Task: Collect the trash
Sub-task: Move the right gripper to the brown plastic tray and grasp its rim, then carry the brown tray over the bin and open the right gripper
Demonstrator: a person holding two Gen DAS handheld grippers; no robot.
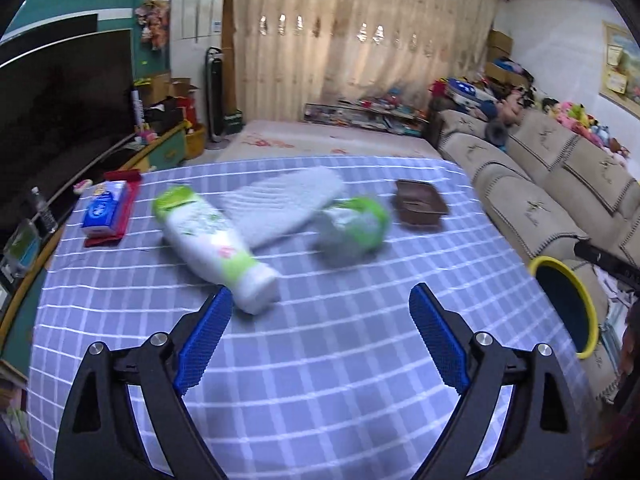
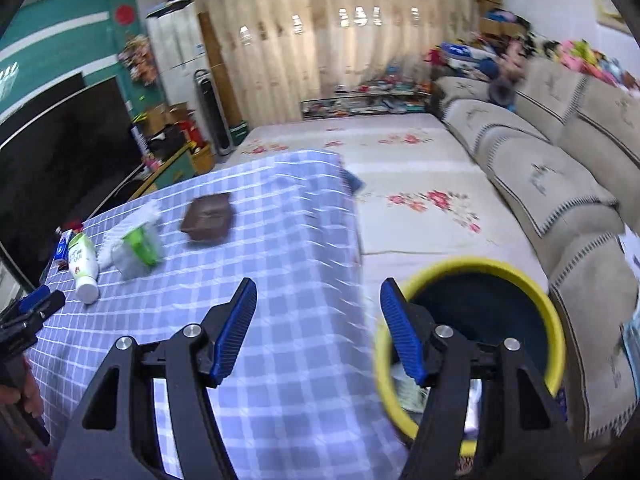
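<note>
On the blue checked tablecloth point(image 1: 320, 360) lie a white and green bottle point(image 1: 212, 240), a crumpled green and white wrapper point(image 1: 352, 232) and a folded white towel point(image 1: 284, 204). My left gripper point(image 1: 320, 300) hovers open over the cloth just short of the bottle's cap, nothing between its fingers. A yellow-rimmed dark bin point(image 2: 476, 336) stands beside the table on the right, with some paper inside. My right gripper point(image 2: 318, 292) is open and empty at the table's right edge, its right finger over the bin's rim. The bottle point(image 2: 82, 264) and wrapper point(image 2: 138, 250) show far left there.
A brown box point(image 1: 420, 202) sits at the table's far right, and a blue tissue pack point(image 1: 102, 208) on a red folder at the far left. A beige sofa point(image 2: 552, 184) runs along the right, a flowered mat point(image 2: 420, 200) beyond the table, a dark TV point(image 1: 60, 112) on the left.
</note>
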